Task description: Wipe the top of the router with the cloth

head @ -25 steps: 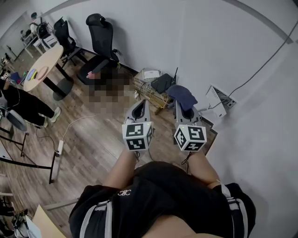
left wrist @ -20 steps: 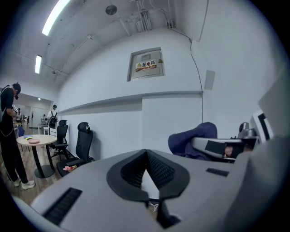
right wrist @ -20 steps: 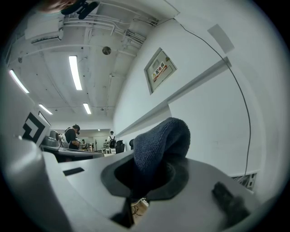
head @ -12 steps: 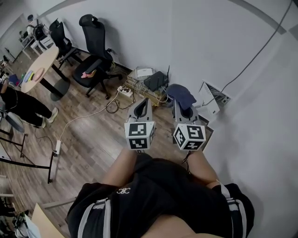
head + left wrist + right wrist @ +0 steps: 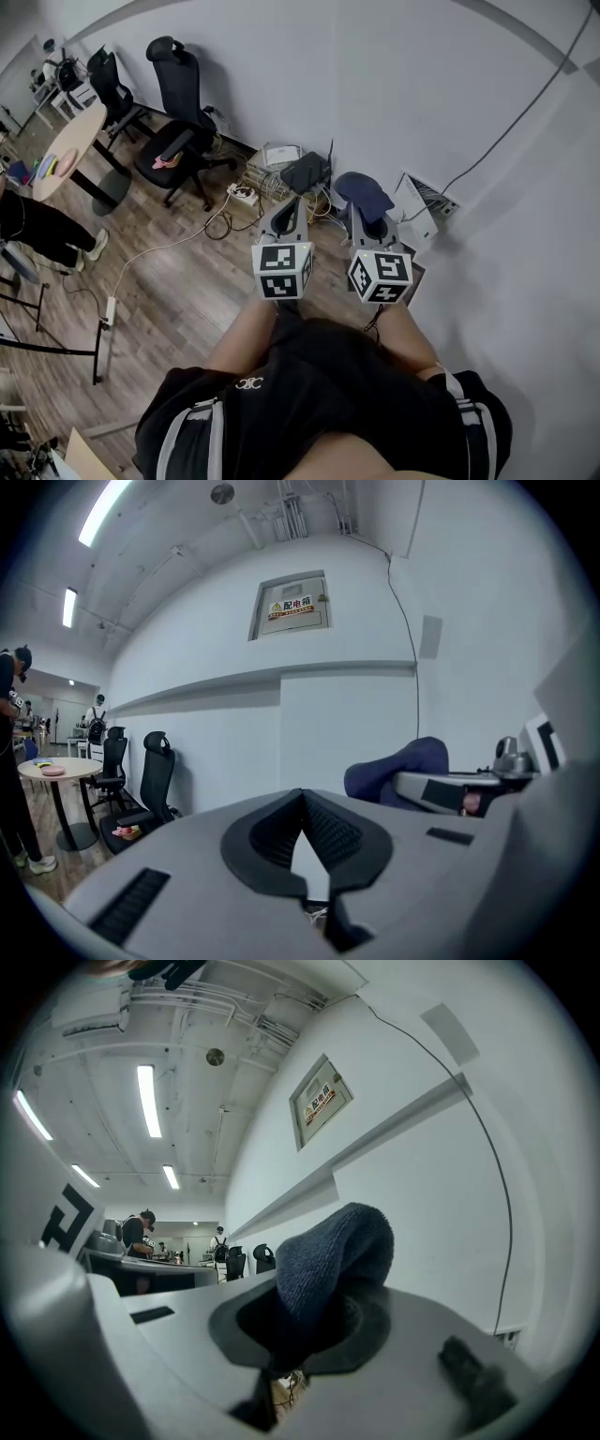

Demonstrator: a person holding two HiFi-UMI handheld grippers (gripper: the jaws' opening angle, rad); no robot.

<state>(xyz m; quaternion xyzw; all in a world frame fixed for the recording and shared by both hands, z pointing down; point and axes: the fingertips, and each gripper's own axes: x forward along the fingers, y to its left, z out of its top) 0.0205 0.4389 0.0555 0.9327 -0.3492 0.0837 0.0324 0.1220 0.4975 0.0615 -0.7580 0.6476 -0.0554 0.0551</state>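
Over wood floor (image 5: pixel 187 281) near router (image 5: pixel 306 172): right tool (image 5: pixel 298 1321) clamped on cloth (image 5: pixel 333 1246); left tool (image 5: pixel 302 799) together.

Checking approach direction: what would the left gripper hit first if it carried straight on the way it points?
Most likely the white wall: the left gripper points about level, so it probably passes above the router; depth is unclear.

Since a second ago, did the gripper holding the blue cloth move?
Yes, slightly: the right gripper with its cloth drifted right, away from the black router, toward the white wall box.
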